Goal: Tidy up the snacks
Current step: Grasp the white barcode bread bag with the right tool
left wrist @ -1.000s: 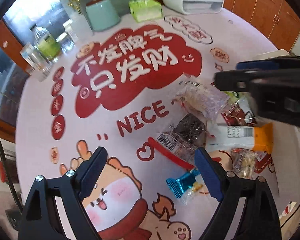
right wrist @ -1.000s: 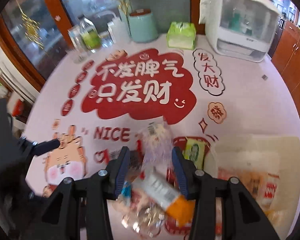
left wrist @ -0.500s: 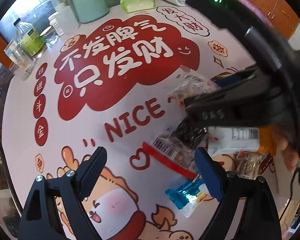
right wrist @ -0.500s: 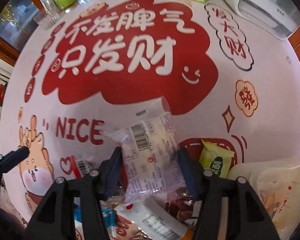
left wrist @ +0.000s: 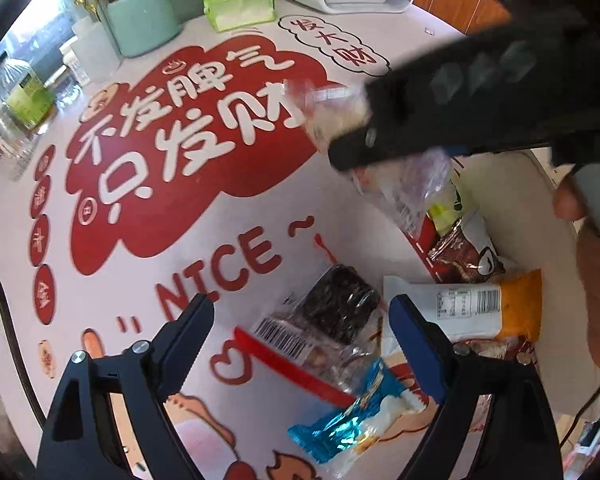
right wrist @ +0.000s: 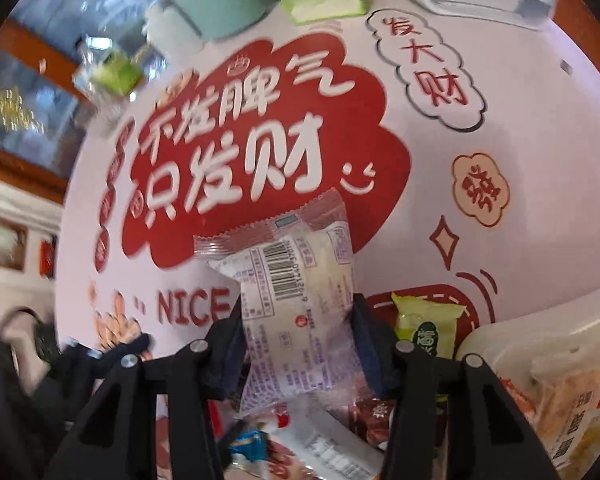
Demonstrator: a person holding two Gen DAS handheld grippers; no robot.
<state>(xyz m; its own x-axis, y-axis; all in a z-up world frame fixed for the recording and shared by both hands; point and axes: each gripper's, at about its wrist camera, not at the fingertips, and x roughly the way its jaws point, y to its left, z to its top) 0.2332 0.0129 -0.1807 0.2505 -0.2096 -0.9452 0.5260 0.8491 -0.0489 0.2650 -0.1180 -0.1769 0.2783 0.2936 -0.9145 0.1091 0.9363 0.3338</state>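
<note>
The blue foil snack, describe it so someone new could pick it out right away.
Start at the red NICE lettering on the tablecloth, then move to the snack pile beside it. The blue foil snack lies at the pile's near edge, next to the dark cake in clear wrap. It is the only shiny blue wrapper there.

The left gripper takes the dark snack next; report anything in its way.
Nothing visible lies between the open left gripper and the dark snack. The blue candy overlaps the wrapper's near end, close to one finger.
</note>
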